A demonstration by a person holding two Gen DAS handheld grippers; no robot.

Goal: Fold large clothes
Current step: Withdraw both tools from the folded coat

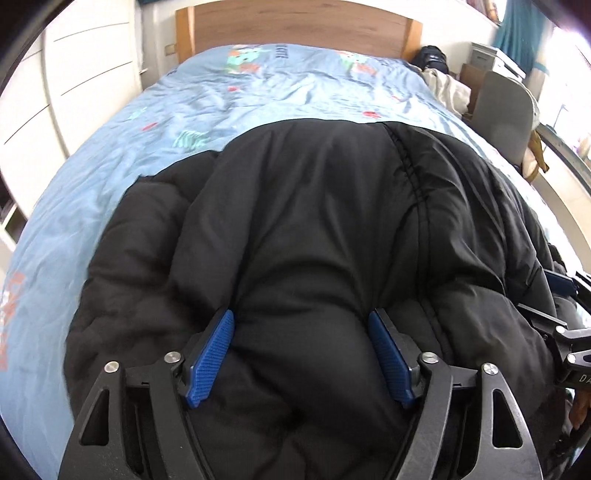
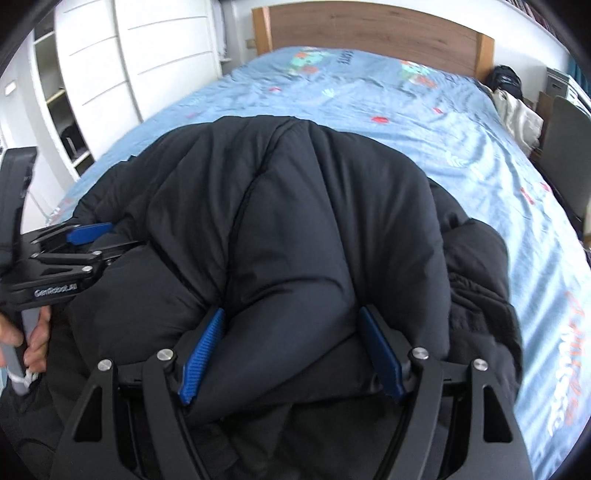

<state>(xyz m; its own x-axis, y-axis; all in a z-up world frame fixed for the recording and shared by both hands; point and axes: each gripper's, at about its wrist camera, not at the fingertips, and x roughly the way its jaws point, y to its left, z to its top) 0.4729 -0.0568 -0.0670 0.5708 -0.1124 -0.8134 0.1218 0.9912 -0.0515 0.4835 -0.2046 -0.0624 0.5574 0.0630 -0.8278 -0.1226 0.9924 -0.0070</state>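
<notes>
A large black padded jacket [image 1: 314,221] lies bunched on the near end of a bed with a light blue printed cover [image 1: 229,103]. My left gripper [image 1: 301,321] has its blue pads [image 1: 212,354] pressed against a thick fold of the jacket, which bulges between them. My right gripper [image 2: 291,317] likewise squeezes a thick fold of the jacket [image 2: 295,206] between its blue pads [image 2: 199,358]. The left gripper also shows in the right wrist view [image 2: 88,232] at the jacket's left side. The right gripper's frame shows at the far right of the left wrist view [image 1: 561,314].
A wooden headboard [image 1: 295,26] stands at the far end. White wardrobe doors [image 2: 122,59] line the left side. A grey chair [image 1: 506,114] and a heap of light cloth [image 1: 447,88] stand to the right of the bed [image 2: 424,103].
</notes>
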